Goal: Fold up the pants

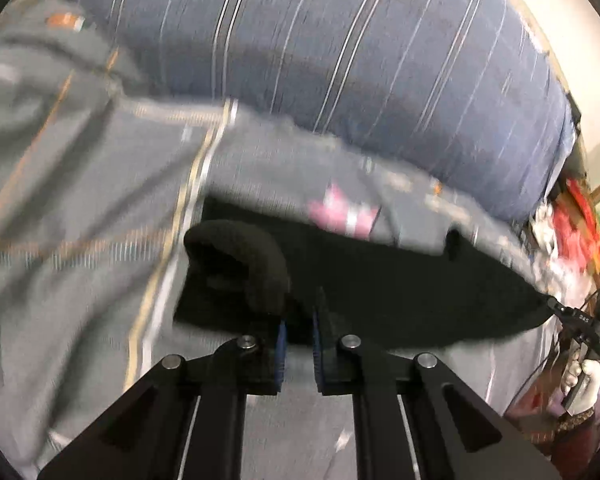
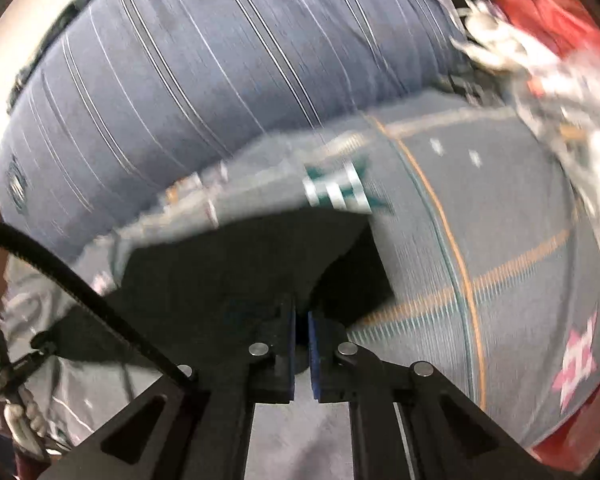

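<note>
The work surface is a bed covered by a grey blanket (image 1: 80, 208) with orange and pale stripe lines and small pink and green star motifs. A large blue bolster (image 1: 340, 60) with thin white stripes lies along the far edge of the bed. Beyond the right end of the bolster, red and white clutter (image 1: 572, 220) sits against the wall; it is too blurred to identify.

The black pants (image 1: 380, 280) lie across the blanket toward the near edge of the bed, between the two grippers. Both views are smeared by motion, so fabric detail is limited.

Left gripper (image 1: 299, 320): the two blue-padded fingers stand close together with a narrow gap, at the near edge of the pants. A rolled or bunched black portion of the pants (image 1: 236, 264) sits just above the left finger. Whether cloth is pinched between the pads cannot be told.

Right gripper (image 2: 301, 320): the fingers are nearly pressed together, a thin dark slot remaining between the blue pads. Black cloth of the pants (image 2: 228, 264) rises directly from the fingertips, so the gripper appears to pinch it.

A black cable (image 2: 72, 276) crosses the lower left of the right wrist view. In the left wrist view, the right gripper and the white-gloved hand (image 1: 584, 376) holding it appear at the right edge.
</note>
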### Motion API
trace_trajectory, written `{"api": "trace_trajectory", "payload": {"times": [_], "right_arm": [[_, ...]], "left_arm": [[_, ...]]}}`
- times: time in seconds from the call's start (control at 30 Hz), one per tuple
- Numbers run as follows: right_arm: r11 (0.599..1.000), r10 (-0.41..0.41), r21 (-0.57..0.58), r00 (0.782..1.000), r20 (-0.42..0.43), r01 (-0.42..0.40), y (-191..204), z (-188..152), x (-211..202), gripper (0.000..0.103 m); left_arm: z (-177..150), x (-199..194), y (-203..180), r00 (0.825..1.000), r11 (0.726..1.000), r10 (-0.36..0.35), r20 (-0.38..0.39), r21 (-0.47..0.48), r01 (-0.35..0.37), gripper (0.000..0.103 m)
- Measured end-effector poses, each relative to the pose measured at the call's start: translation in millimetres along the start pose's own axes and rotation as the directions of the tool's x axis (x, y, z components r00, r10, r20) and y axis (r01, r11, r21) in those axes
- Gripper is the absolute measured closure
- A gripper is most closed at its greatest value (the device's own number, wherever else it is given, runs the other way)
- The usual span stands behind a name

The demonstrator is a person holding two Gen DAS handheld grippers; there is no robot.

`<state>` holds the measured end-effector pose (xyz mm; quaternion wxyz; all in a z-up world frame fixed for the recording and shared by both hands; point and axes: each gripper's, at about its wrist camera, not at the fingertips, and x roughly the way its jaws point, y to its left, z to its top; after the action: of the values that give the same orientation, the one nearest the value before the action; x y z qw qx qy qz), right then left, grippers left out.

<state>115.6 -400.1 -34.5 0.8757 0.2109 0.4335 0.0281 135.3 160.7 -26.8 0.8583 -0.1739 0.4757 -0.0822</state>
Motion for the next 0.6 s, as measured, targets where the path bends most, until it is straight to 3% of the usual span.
{"api": "trace_trajectory", "payload": {"times": [0.17,0.3,0.4,0.5,0.53,0.6], "right_arm": [[0.999,0.052,0.011,0.991,0.121,-0.053,26,62,-21,0.098],[0.995,0.095,0.007,0.978,0.187,-0.098,33,66,-36,0.098],[0.997,0.068,0.038,0.991,0.119,-0.073,13,41,-13,0.098],[0.993,0.035,0.116,0.999,0.018,-0.037,-25,3,23,0.098],[0.989,0.026,0.144,1.000,-0.013,-0.024,-38,-10,35,0.098],[0.981,0.026,0.192,0.998,-0.050,-0.016,-57,-31,51,0.098]], "left_arm": [[60,-25,-25,0.989,0.999,-0.036,0.141,0.020,0.034,0.093],[57,-29,-22,0.986,0.999,-0.041,0.163,0.029,0.037,0.093],[32,1,0,0.998,1.000,-0.002,0.066,-0.009,0.003,0.093],[-10,44,36,0.997,0.995,0.042,-0.067,-0.089,-0.048,0.093],[-20,51,44,0.996,0.994,0.033,-0.082,-0.106,-0.041,0.092],[-28,44,49,1.000,0.995,-0.005,-0.008,-0.100,0.004,0.090]]}}
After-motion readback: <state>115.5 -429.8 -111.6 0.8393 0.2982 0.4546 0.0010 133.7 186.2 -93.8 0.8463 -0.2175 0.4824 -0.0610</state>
